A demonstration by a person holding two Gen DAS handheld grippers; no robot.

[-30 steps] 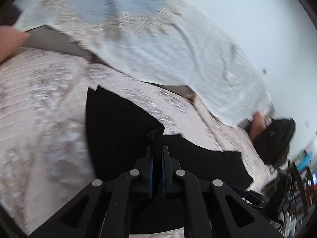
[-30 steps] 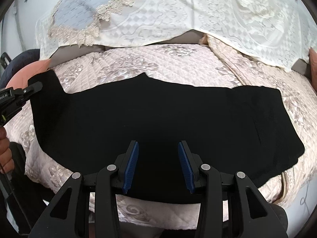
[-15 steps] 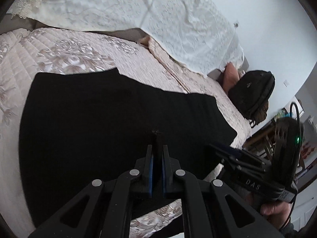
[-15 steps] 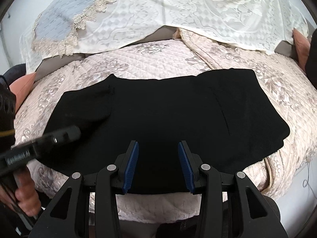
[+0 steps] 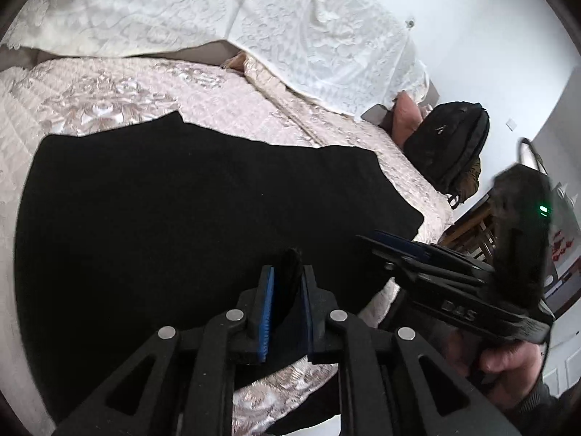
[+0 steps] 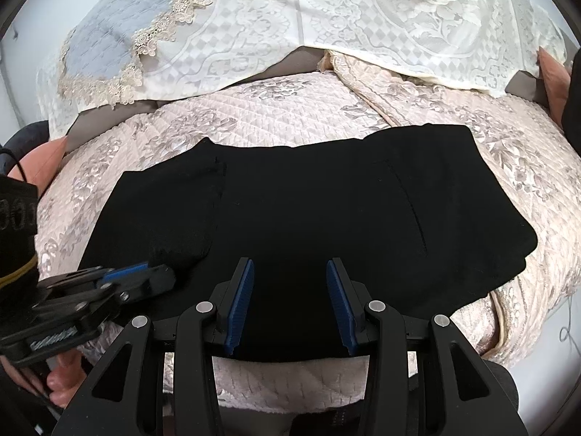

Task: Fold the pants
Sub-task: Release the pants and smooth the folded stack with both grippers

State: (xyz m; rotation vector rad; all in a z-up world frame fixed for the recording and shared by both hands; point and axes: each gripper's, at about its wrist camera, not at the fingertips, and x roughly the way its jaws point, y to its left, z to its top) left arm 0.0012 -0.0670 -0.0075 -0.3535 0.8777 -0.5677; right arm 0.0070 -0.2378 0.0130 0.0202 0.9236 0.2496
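Black fabric: the pants [image 6: 308, 214] lie flat on the bed [image 6: 276, 109], across its near half, one end already folded over onto the middle so there's a doubled layer on my left. My left gripper [image 5: 287, 283] has just been easing its jaws apart; a pinch of black cloth is between the blue pads and I judge the grip loosening, not fully let go. Right gripper [image 6: 288, 298] hovers over the near hem, jaws released, half spread, nothing between them.

Risks as I judge them:
- pulling the left away before the cloth drops free drags the folded flap back and undoes the fold.
- the near hem sits right at the bed's near edge; a tug toward me slides the pants off the quilt, which looks slick.
- the two grippers are near each other at the near-left corner of the pants, so crossing paths could knock them together.
- black on black, so layers are hard to tell apart; the right jaws could catch one layer only.

Room: far half of the bed is bare quilt up to the lace cover [image 6: 363, 18], plenty of space to push the fold away from me. Right end of the pants is near the bed's right edge, little margin. Backpack [image 5: 448, 149] sits at the far right corner, well apart.
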